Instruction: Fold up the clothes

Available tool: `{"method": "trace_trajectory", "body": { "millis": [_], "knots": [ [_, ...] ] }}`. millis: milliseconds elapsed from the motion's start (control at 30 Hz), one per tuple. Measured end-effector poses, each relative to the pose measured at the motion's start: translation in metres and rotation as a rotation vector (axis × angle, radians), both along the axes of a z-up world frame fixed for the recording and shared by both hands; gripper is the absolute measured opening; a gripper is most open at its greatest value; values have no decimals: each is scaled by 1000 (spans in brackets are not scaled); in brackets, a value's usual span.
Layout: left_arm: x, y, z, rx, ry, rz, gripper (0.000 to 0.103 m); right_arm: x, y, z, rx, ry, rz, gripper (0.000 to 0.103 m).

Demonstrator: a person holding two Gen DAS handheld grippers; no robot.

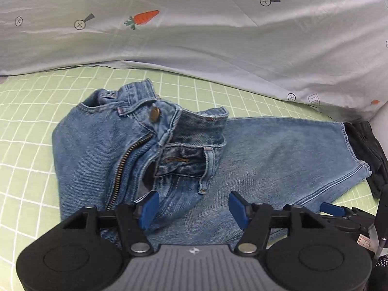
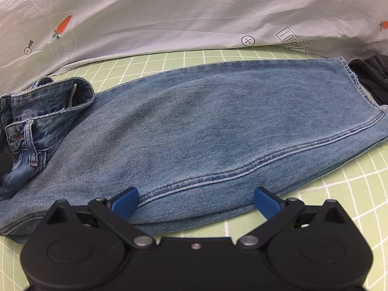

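A pair of blue jeans (image 1: 266, 155) lies on the green checked sheet, legs laid together and stretching right. The waistband with its brass button (image 1: 154, 113) and open zip is bunched at the left. My left gripper (image 1: 194, 206) is open and empty just above the jeans below the waistband. My right gripper (image 2: 196, 202) is open and empty over the near side seam of the legs (image 2: 218, 121). The right gripper also shows at the right edge of the left wrist view (image 1: 333, 208).
A pale quilt with carrot prints (image 1: 194, 36) is heaped along the far side, also seen in the right wrist view (image 2: 169, 12). A black garment (image 1: 368, 150) lies past the jeans' hem, also in the right wrist view (image 2: 373, 77). Green checked sheet (image 1: 24, 133) lies all around.
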State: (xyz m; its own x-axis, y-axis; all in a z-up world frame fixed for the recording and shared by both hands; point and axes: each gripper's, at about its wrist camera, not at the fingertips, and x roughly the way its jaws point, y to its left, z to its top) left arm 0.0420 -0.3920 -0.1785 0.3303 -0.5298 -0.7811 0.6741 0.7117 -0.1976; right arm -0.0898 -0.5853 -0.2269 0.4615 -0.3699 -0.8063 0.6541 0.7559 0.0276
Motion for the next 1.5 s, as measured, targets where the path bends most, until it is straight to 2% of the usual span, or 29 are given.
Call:
{"method": "trace_trajectory", "body": {
  "millis": [133, 267, 300, 367, 433, 733, 867, 967, 1033, 1100, 1200, 1233, 1267, 1367, 1500],
  "knots": [
    [15, 32, 15, -7, -18, 144, 65, 11, 11, 19, -59, -15, 42, 94],
    [35, 48, 5, 62, -22, 239, 69, 24, 21, 39, -79, -65, 95, 80],
    [40, 52, 2, 81, -24, 262, 69, 31, 23, 41, -65, -76, 110, 78],
    [50, 59, -3, 119, -26, 307, 69, 45, 26, 43, -25, -92, 138, 65],
    [60, 67, -9, 157, -29, 353, 69, 61, 28, 42, 20, -106, 171, 59],
    [73, 61, -28, 207, 1, 397, 77, 116, 72, 45, 154, -170, 325, 60],
    [73, 61, -32, 206, 9, 410, 79, 133, 90, 33, 123, -117, 350, 67],
    [74, 61, -33, 205, 9, 415, 79, 144, 91, 24, 118, -92, 334, 76],
    [74, 61, -34, 205, 9, 417, 82, 151, 88, 18, 126, -79, 327, 78],
    [74, 61, -36, 205, 8, 420, 85, 154, 86, 14, 133, -88, 342, 70],
    [74, 62, -36, 201, 11, 423, 86, 141, 81, 25, 100, -145, 354, 47],
    [75, 62, -35, 198, 13, 419, 86, 133, 80, 32, 78, -167, 352, 34],
    [75, 62, -34, 195, 14, 415, 86, 126, 78, 38, 56, -189, 351, 28],
    [72, 59, -25, 186, 3, 393, 86, 104, 73, 59, -9, -255, 345, 23],
    [62, 47, -10, 164, -33, 342, 85, 75, 66, 86, -97, -342, 338, 21]
  ]
}}
